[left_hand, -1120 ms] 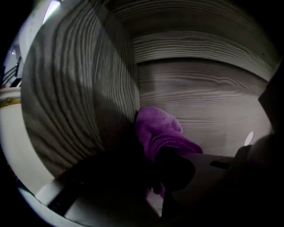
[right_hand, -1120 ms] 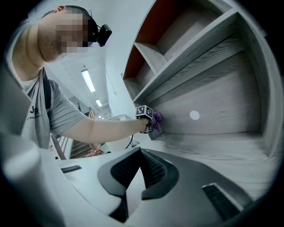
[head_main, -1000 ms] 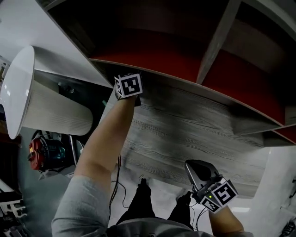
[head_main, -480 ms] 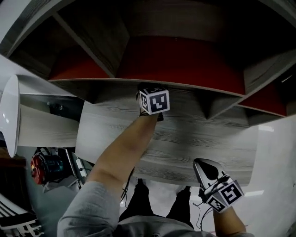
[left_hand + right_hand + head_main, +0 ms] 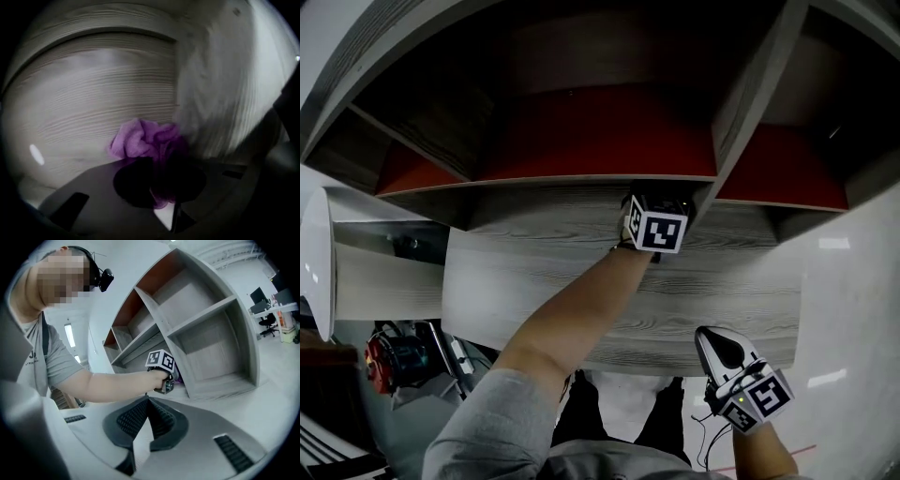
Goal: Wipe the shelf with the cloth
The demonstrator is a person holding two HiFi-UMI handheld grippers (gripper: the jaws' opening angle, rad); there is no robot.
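- Now the left tool (image 5: 157, 180) sits at the foot of the upright divider (image 5: 748, 112). It was at the board's left end 1.0 s ago and mid-board 0.5 s ago.
- Its jaws pinch the purple cloth (image 5: 143, 140), which is bunched and pressed onto the grey wood shelf (image 5: 572, 281), tight in the divider corner.
- Right tool (image 5: 149, 420): jaws pressed together with nothing between them, still low by the front edge, idle.
- Judgement: 1 left-to-right pass along the back looks about done. The front strip probably still needs wiping.
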